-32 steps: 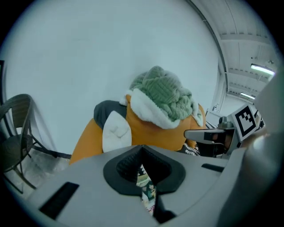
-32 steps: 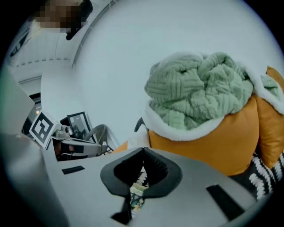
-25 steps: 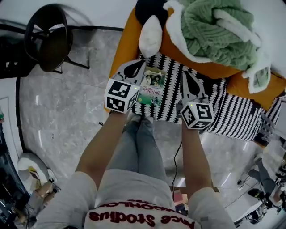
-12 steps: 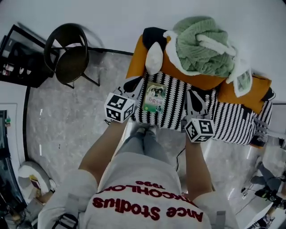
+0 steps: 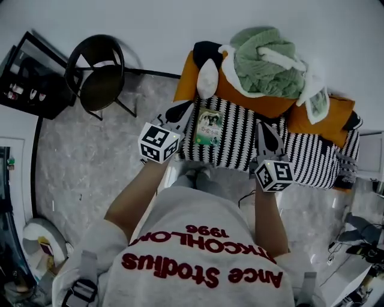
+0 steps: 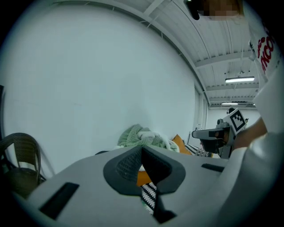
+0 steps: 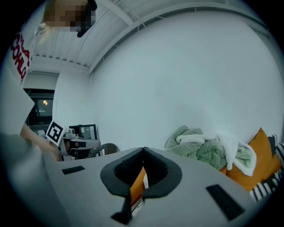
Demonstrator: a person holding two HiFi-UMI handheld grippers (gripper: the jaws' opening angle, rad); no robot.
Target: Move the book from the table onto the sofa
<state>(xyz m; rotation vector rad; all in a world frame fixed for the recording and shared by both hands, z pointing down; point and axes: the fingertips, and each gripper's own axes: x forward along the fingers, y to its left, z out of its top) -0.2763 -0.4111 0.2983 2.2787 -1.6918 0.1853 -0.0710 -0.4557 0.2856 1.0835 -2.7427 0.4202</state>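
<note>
the head view looked steeply down onto the sofa (image 5: 240, 135), while the left gripper view and right gripper view faced nearly level, sharing its green blanket (image 5: 267, 63) and the white wall (image 5: 180, 18).

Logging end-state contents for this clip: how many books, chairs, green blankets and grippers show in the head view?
Book: 1
Chair: 1
Green blanket: 1
Grippers: 2 (left gripper, right gripper)
Total: 5
</note>
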